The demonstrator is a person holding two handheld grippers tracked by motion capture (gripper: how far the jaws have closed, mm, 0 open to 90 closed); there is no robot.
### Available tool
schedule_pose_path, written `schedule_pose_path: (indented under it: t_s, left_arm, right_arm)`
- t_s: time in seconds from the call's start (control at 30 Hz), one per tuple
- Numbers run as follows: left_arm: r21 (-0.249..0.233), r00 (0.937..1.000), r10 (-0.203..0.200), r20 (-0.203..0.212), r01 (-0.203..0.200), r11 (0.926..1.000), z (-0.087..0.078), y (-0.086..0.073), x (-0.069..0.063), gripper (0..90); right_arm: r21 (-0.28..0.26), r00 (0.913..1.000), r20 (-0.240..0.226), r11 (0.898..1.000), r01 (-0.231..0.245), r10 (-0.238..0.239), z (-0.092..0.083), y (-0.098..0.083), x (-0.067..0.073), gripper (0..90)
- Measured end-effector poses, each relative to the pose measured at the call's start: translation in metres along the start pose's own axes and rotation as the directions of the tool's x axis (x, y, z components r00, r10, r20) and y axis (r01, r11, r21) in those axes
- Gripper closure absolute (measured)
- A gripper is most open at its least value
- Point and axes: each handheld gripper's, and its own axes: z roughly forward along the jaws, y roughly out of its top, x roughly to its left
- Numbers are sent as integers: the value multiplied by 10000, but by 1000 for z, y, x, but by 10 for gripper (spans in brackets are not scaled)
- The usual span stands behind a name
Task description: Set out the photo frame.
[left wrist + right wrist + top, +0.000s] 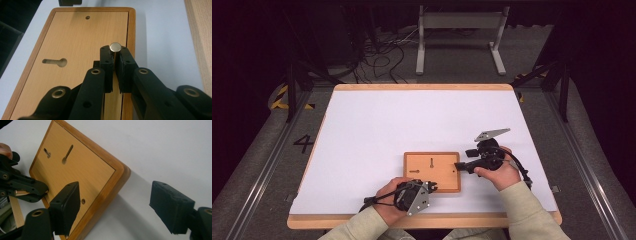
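High view: wooden board (432,171) lying flat near the table's (377,125) front edge, keyhole slots (431,162) cut in its face. Left gripper (430,186) at the board's near edge, clenched on a metal pin (115,47) standing upright just inside the board's rim; left gripper view: pads (106,62) pressing the pin's shaft from both sides, round head showing above them. Right gripper (458,165) at the board's right edge, released; right gripper view: jaws spread wide, one over the board's corner, one beyond it, nothing between them. Small hole (83,201) close to that corner.
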Motion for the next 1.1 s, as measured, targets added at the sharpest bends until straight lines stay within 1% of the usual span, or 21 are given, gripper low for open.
schedule_pose_path:
  t_s: [0.07, 0.1, 0.17, 0.27, 0.33, 0.4, 0.5, 0.57, 0.63, 0.67, 0.7, 0.77, 0.83, 0.93, 0.97, 1.0, 1.03, 1.07, 1.1]
  left_arm:
    - [2, 10000, 7, -14, -7, 10000, 0, 0, -1, 841]
    - [152, 9997, 246, -25, -246, 9996, -1, 0, 0, 841]
    - [155, 9997, 238, -41, -238, 9996, -1, 0, -1, 841]
    - [117, 9994, 351, -76, -350, 9993, -1, 0, -1, 841]
    - [103, 9997, 246, -77, -245, 9996, -1, 0, -2, 841]
    - [129, 9996, 267, -67, -266, 9996, -1, 0, -1, 841]
    - [104, 9996, 275, -66, -275, 9996, -1, 0, -1, 841]
    - [82, 9996, 270, -98, -269, 9996, -1, 0, -1, 841]
    - [118, 9994, 344, -74, -343, 9993, -2, 0, -1, 841]
    - [125, 9994, 320, -95, -319, 9994, -2, -1, -1, 841]
    - [45, 9996, 279, -103, -278, 9996, -1, -1, -1, 841]
    - [84, 9994, 338, -69, -338, 9994, -2, 0, -1, 842]
    - [114, 9995, 298, 38, -298, 9995, -2, 0, 0, 842]
    - [81, 9995, -41, 317, 38, 10000, -4, -1, 2, 836]
    - [79, 9985, -284, 475, 281, 9996, -5, -2, 3, 825]
    - [108, 9972, -441, 606, 435, 9990, -7, -3, 5, 803]
    - [45, 9951, -701, 703, 699, 9975, -10, -5, 7, 772]
    - [17, 9934, -849, 775, 851, 9964, -13, -6, 9, 745]
    - [-80, 9890, -1149, 935, 1161, 9932, -18, -9, 12, 712]
  right_arm:
    - [146, 9999, -149, 9999, 16, -14, 7, 2, 1, 233]
    - [255, 9996, -268, 9997, 49, -42, 14, 3, 3, 229]
    - [283, 9995, -321, 9996, 50, -41, 16, 4, 3, 227]
    - [497, 9980, -638, 9988, -4, 36, 27, 6, 4, 218]
    - [663, 9966, -826, 9978, 8, 47, 33, 6, 4, 209]
    - [818, 9926, -1211, 9966, 26, 74, 39, 6, 5, 208]
    - [975, 9875, -1572, 9952, 52, 103, 45, 7, 7, 209]
    - [1001, 9842, -1756, 9950, -33, 209, 48, 6, 6, 227]
    - [997, 9758, -2146, 9948, -200, 412, 50, 4, 4, 266]
    - [1010, 9696, -2388, 9944, -295, 530, 51, 3, 4, 280]
    - [1022, 9684, -2426, 9942, -332, 572, 52, 3, 4, 284]
    - [1035, 9662, -2506, 9940, -347, 599, 51, 2, 3, 303]
    - [999, 9616, -2661, 9941, -419, 673, 49, 1, 2, 335]
    - [998, 9604, -2711, 9943, -380, 639, 47, 2, 2, 346]
    - [989, 9611, -2693, 9944, -360, 616, 47, 2, 3, 346]
    - [984, 9617, -2673, 9945, -358, 611, 47, 2, 3, 346]
    - [982, 9617, -2674, 9945, -358, 610, 47, 2, 3, 347]
    - [981, 9614, -2683, 9945, -355, 608, 47, 2, 3, 348]
    - [975, 9615, -2685, 9947, -340, 592, 47, 2, 3, 349]
